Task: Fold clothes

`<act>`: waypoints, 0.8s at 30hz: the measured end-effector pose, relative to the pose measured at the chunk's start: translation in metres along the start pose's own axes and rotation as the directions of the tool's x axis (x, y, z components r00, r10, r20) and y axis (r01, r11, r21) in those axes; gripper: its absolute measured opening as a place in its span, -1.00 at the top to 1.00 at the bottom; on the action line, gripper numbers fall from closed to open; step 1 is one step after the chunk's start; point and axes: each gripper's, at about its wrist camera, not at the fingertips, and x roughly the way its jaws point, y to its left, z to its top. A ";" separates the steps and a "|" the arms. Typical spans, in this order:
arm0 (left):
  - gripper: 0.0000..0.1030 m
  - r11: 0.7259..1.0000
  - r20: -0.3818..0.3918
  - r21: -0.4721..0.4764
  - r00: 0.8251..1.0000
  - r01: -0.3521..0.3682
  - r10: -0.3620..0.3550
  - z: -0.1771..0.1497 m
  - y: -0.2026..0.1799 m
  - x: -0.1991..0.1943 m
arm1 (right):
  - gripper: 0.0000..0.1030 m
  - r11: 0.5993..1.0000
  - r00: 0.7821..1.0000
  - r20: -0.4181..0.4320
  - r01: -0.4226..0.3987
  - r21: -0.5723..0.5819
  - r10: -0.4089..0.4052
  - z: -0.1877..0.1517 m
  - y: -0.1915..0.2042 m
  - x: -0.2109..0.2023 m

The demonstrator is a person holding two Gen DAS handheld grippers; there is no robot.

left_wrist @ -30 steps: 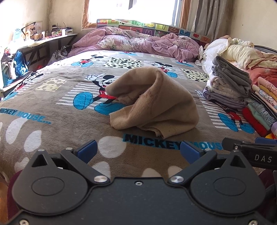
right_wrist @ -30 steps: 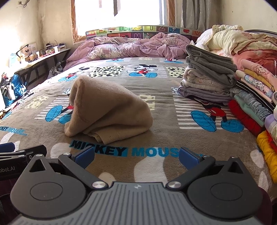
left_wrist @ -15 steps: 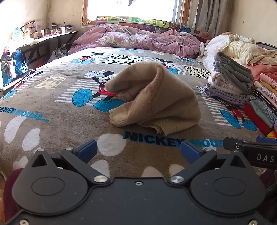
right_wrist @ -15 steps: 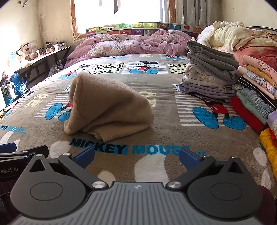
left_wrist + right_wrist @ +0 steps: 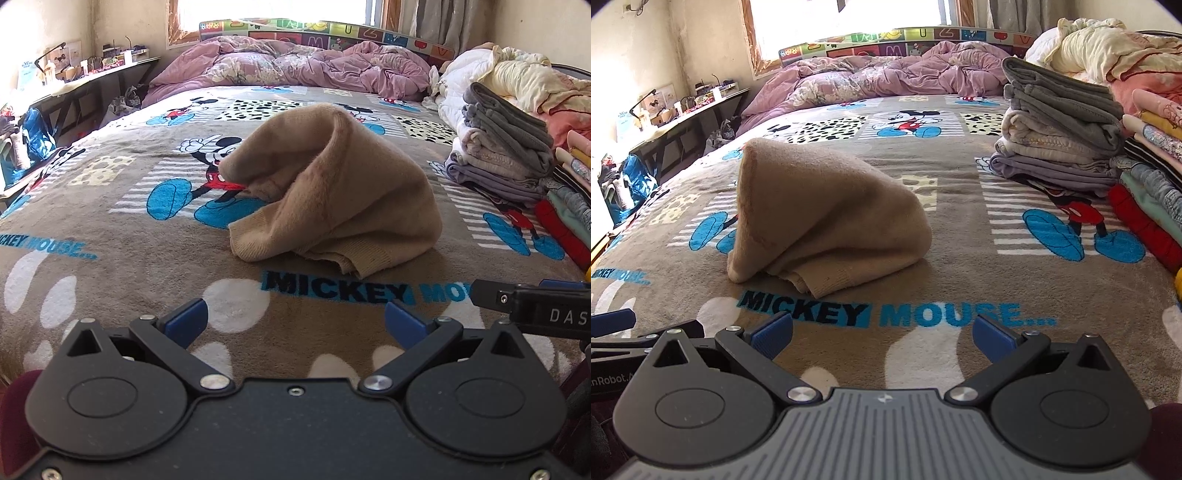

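A tan knitted sweater [image 5: 332, 192] lies crumpled in a peaked heap on the brown Mickey Mouse blanket [image 5: 110, 229]; the right wrist view shows the sweater [image 5: 820, 214] left of centre. My left gripper [image 5: 295, 321] hovers just short of the heap, wide open with nothing between its blue pads. My right gripper [image 5: 882, 332] is level with it, also open and empty, with the sweater ahead and to its left. Each gripper shows at the edge of the other's view.
A stack of folded grey and lilac clothes [image 5: 1060, 136] stands on the right, beside a row of folded coloured garments [image 5: 1145, 199]. A rumpled pink duvet [image 5: 295, 62] fills the head of the bed. A cluttered desk [image 5: 74, 77] runs along the left wall.
Both grippers have edged forward toward the sweater, which now looks larger and closer in both views. The sweater has not moved, and both sets of jaws stay open.
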 end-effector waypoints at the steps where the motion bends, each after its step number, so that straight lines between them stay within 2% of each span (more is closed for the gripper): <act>1: -1.00 1.000 -0.006 0.005 1.000 -0.003 0.003 0.001 -0.001 0.003 | -0.99 1.000 1.000 -0.009 -0.013 0.009 0.013 0.001 -0.002 0.006; 6: -1.00 1.000 -0.022 0.025 1.000 -0.018 0.018 0.006 -0.004 0.017 | -0.99 0.998 0.998 0.011 -0.055 0.042 0.054 0.000 -0.012 0.031; 12: -1.00 0.999 -0.020 0.041 1.000 -0.012 0.013 0.027 -0.006 0.044 | -0.99 0.984 0.985 0.097 -0.153 0.091 0.144 -0.017 -0.028 0.042; 16: -1.00 0.999 0.035 -0.014 0.999 0.041 -0.040 0.068 0.004 0.067 | -0.99 0.969 0.969 0.159 -0.209 0.130 0.188 -0.017 -0.040 0.047; 19: -1.00 0.994 0.046 -0.069 0.995 0.086 -0.083 0.103 0.012 0.084 | -0.99 0.949 0.958 0.179 -0.254 0.184 0.222 -0.017 -0.049 0.056; 23: -1.00 0.965 0.033 -0.172 0.981 0.196 -0.194 0.143 0.020 0.104 | -0.99 0.930 0.953 0.183 -0.281 0.236 0.241 -0.017 -0.060 0.064; 24: -0.99 0.960 0.025 -0.193 0.979 0.203 -0.202 0.149 0.021 0.109 | -0.99 0.925 0.952 0.184 -0.287 0.249 0.246 -0.018 -0.063 0.066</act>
